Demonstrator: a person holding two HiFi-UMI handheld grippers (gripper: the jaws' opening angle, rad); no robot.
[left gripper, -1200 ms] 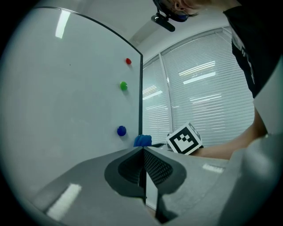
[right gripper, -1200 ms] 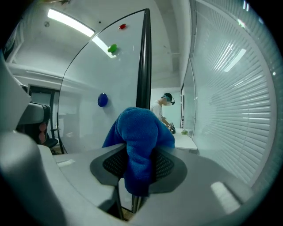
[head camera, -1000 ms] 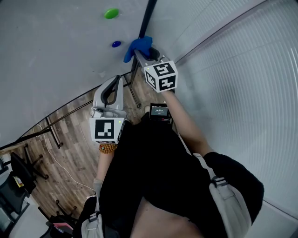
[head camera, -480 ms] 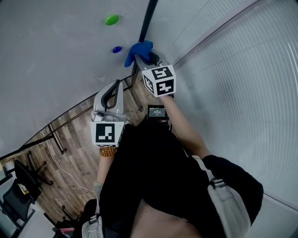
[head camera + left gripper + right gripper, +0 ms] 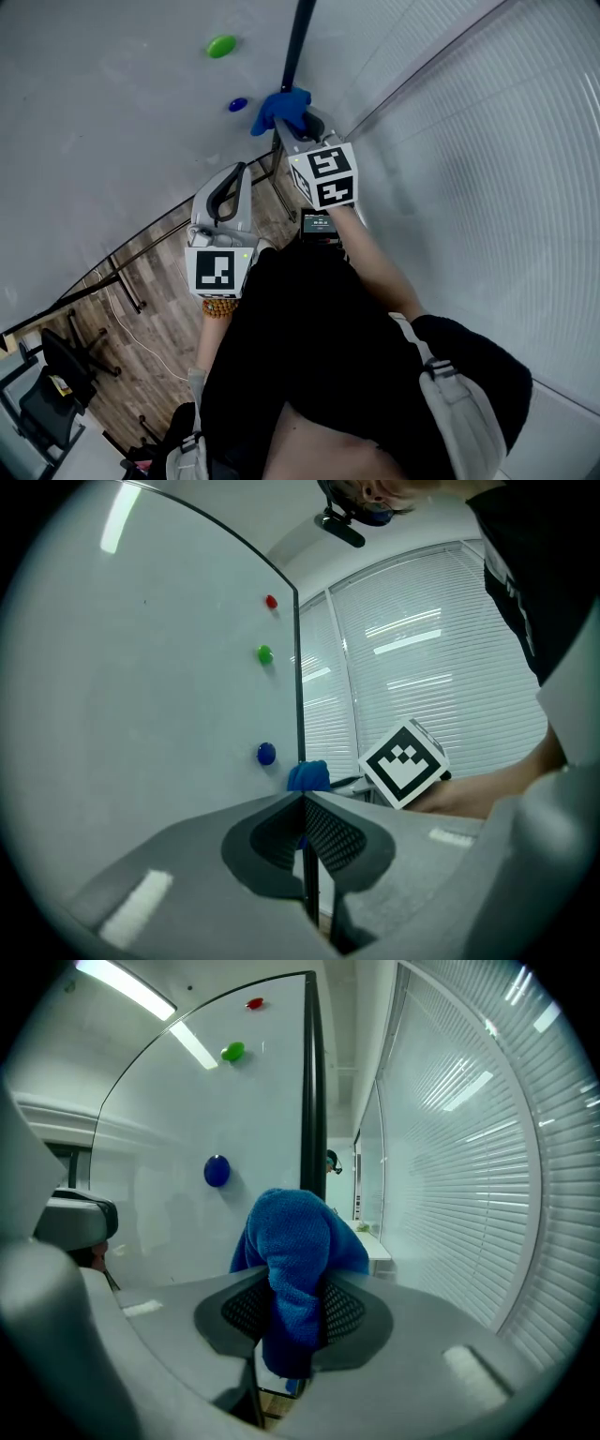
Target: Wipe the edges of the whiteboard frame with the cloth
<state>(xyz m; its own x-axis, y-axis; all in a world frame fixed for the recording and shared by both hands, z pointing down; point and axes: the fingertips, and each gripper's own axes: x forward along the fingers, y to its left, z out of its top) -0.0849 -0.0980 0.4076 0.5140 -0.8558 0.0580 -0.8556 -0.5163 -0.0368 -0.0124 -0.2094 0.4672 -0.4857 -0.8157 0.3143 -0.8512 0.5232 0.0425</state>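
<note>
The whiteboard [image 5: 112, 103] fills the upper left of the head view, with its dark frame edge [image 5: 298, 42] running up its right side. My right gripper [image 5: 289, 122] is shut on a blue cloth [image 5: 281, 106], and the cloth lies against that frame edge, level with a blue magnet [image 5: 238, 104]. In the right gripper view the cloth [image 5: 295, 1251] bulges out between the shut jaws of the right gripper [image 5: 295, 1312], just in front of the frame [image 5: 312, 1082]. My left gripper [image 5: 236, 171] hangs lower and left of the right one. Its jaws in the left gripper view [image 5: 305, 803] are shut with nothing between them.
A green magnet [image 5: 222, 45] sits on the board above the blue one; a red magnet [image 5: 271, 601] shows higher up. Window blinds [image 5: 487, 187] close off the right. Below are the stand's legs [image 5: 122, 281], a wooden floor [image 5: 150, 328] with a cable, and an office chair [image 5: 52, 394].
The picture has slid down slightly as the head moved. The right gripper still holds the cloth on the frame beside the blue magnet, and the left gripper has barely shifted.
</note>
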